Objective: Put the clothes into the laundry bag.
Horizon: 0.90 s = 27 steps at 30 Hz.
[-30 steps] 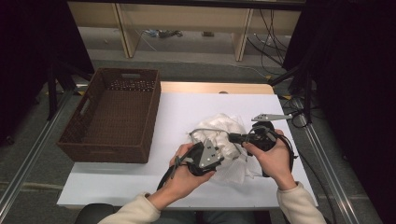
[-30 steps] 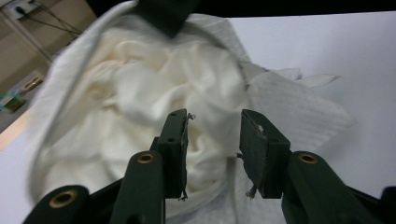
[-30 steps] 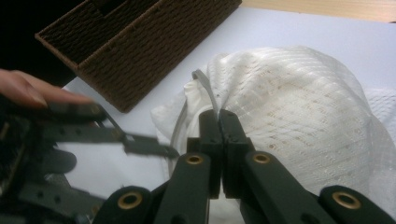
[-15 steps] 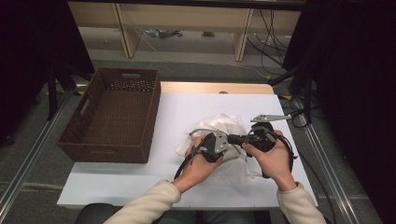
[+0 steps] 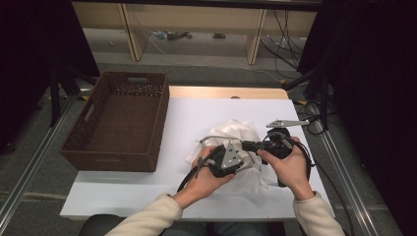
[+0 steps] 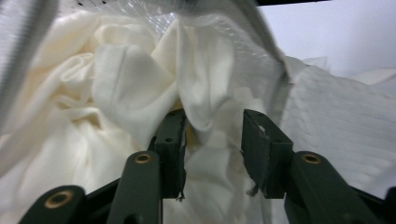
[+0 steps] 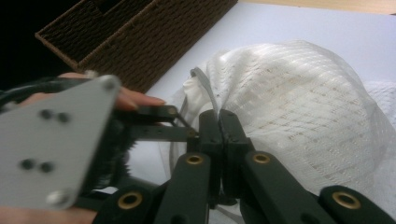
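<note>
- High view: mesh bag (image 5: 231, 135) lies on the white table (image 5: 187, 115), right of the wicker basket (image 5: 118, 123), under your two grippers.
- Left gripper view: your left gripper (image 6: 212, 140) has just been opening; cream cloth (image 6: 116, 88) hangs between its parted jaws, seemingly unpinched.
- Right gripper view: your right gripper (image 7: 218, 122) clamps the bag's edge.

High view overhead, forward-down; gripper views close; all share mesh bag (image 5: 236, 135).
</note>
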Each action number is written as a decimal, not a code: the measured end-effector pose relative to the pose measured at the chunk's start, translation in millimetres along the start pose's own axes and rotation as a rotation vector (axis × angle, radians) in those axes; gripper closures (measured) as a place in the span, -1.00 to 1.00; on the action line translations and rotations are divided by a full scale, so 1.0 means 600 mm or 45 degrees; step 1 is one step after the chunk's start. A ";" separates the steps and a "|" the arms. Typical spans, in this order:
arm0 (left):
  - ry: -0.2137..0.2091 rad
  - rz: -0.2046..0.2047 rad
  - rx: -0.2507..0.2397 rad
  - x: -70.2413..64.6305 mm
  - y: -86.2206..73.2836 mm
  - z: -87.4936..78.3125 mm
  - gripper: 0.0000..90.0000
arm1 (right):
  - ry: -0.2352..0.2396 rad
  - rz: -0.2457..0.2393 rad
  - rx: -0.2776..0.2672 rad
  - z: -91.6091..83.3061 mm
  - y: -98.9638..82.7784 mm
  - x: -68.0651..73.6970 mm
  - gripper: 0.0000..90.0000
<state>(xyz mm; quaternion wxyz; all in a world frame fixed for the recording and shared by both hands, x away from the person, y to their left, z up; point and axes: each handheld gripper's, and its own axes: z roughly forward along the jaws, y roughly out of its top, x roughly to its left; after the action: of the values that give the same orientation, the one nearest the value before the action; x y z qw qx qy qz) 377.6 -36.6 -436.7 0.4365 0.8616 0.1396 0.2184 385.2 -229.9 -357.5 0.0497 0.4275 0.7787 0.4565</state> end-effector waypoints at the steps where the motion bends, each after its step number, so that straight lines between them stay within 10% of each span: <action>1: 0.002 -0.002 -0.009 -0.001 0.001 -0.008 0.30 | 0.017 0.005 -0.006 0.002 0.000 0.001 1.00; 9: -0.013 0.015 0.032 -0.010 -0.017 -0.058 0.41 | 0.015 0.013 -0.007 0.001 0.000 0.003 1.00; 20: -0.137 0.042 0.216 -0.035 -0.048 -0.001 0.47 | 0.001 -0.009 0.031 0.004 -0.002 0.004 1.00; 27: -0.184 0.009 0.257 -0.037 -0.050 0.007 0.94 | 0.028 -0.010 0.051 0.010 -0.004 0.004 1.00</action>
<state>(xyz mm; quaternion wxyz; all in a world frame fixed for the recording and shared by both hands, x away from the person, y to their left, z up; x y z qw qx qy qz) 359.2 -31.6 -468.9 0.3555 0.9152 0.1259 0.1422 385.1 -224.4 -361.9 0.0345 0.4205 0.7897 0.4453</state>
